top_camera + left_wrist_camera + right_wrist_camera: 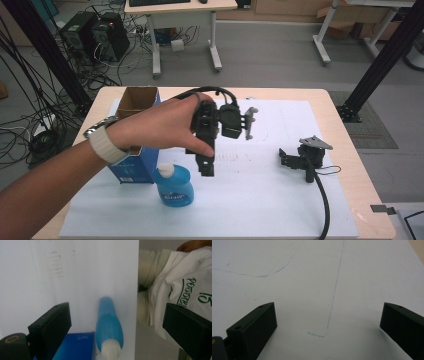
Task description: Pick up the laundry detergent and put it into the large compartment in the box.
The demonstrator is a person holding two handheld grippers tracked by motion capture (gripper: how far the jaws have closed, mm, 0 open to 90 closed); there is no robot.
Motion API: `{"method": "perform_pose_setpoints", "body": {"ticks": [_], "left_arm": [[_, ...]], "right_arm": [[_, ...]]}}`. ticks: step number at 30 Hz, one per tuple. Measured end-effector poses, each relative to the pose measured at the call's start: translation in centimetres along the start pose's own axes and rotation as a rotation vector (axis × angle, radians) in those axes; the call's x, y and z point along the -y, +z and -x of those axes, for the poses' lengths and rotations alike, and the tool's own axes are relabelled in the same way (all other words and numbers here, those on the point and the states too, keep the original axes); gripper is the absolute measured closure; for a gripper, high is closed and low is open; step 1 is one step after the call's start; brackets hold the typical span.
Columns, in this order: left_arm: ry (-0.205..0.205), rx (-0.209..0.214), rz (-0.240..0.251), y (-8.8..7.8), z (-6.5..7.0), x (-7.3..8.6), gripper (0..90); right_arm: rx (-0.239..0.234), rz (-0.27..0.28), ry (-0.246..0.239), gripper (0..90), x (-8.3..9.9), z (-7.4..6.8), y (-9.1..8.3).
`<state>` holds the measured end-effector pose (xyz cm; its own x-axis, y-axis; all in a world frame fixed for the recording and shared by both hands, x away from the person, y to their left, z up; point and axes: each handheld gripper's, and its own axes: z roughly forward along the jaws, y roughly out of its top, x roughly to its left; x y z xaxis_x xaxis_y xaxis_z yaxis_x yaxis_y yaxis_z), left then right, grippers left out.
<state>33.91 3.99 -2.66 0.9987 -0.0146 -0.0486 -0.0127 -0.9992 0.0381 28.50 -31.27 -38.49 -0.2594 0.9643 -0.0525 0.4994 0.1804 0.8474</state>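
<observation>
A person's left hand holds my left gripper (pixel 206 167) in the air over the middle of the table, jaws pointing down and towards the person. In the left gripper view its jaws (pixel 116 315) stand wide open with nothing between them. Below them a blue bottle (pixel 108 325) with a white cap shows, next to a blue box (pixel 75 346). The bottle (pixel 173 186) stands in front of the open-topped blue box (pixel 136 150). My right gripper (pixel 286 159) rests on the white sheet at the right with no hand on it. Its jaws (pixel 329 312) are open and empty.
A large white sheet (pixel 280 200) with faint pen lines (pixel 334 290) covers most of the wooden table (pixel 340 130). The right gripper's cable (pixel 322 200) trails to the front edge. The person's white shirt (pixel 180 285) shows beyond the table edge.
</observation>
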Motion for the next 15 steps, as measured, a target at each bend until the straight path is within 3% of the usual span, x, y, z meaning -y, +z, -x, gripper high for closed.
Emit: {"method": "perform_pose_setpoints", "body": {"ticks": [3, 15], "left_arm": [[-0.021, 0.006, 0.011, 0.3, -0.1, 1.7, 8.8], [-0.040, 0.032, 0.011, 1.9, -0.4, 4.8, 8.5]], "right_arm": [[0.000, 0.001, 0.000, 0.3, 0.0, 0.0, 0.0], [0.001, 0.001, 0.000, 0.3, 0.0, 0.0, 0.0]]}}
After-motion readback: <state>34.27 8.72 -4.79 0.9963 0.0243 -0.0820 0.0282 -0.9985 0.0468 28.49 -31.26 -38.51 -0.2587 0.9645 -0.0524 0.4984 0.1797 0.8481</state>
